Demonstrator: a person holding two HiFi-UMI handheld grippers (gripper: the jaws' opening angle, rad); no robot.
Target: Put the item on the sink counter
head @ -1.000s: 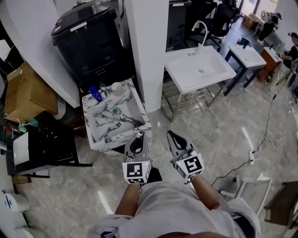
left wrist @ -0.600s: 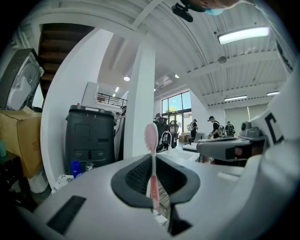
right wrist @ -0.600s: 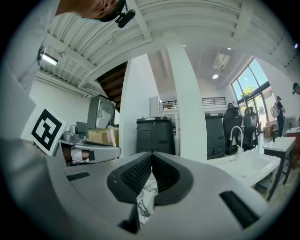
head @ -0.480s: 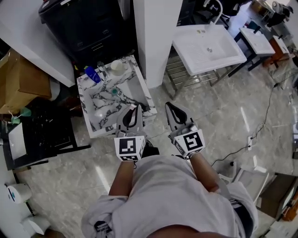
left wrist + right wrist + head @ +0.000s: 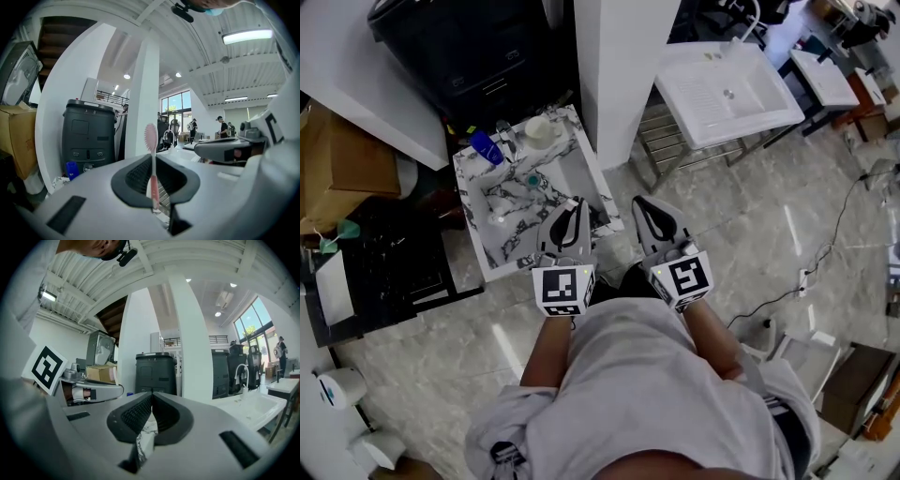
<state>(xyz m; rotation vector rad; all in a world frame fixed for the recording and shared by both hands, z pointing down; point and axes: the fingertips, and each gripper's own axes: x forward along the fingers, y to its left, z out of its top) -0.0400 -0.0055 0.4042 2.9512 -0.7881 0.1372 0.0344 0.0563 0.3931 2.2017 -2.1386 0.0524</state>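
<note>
The placing is not done yet: the pink toothbrush (image 5: 152, 176) is up in the air in the left gripper (image 5: 576, 208), not lying on the marbled sink bench (image 5: 471, 223). In the head view that gripper hangs over the near edge of the sink bench with its tips pointing towards the basin. What looks to be left is a short reach forward, a lowering onto a flat strip of marble, and the letting go. The far rim of the sink bench already carries a blue bottle (image 5: 485, 148) and a pale round pot (image 5: 539, 129), so the free marble is mostly along the side and near rims; which spot is meant I cannot tell. A second, white basin (image 5: 727, 89) stands well to the right of the sink bench, past a white pillar (image 5: 623, 75). It is much further from both grippers, so I judge the marbled one to be the target. In the left gripper view the jaws are closed down to the width of the toothbrush handle. They pinch it low, so that it stands upright with the brush head well clear above the pads. The right gripper (image 5: 645, 208) sits just right of the sink bench's near corner. Its jaws are fully together, tips meeting, with nothing held; only a bit of marble shows through the gap behind the pads.
</note>
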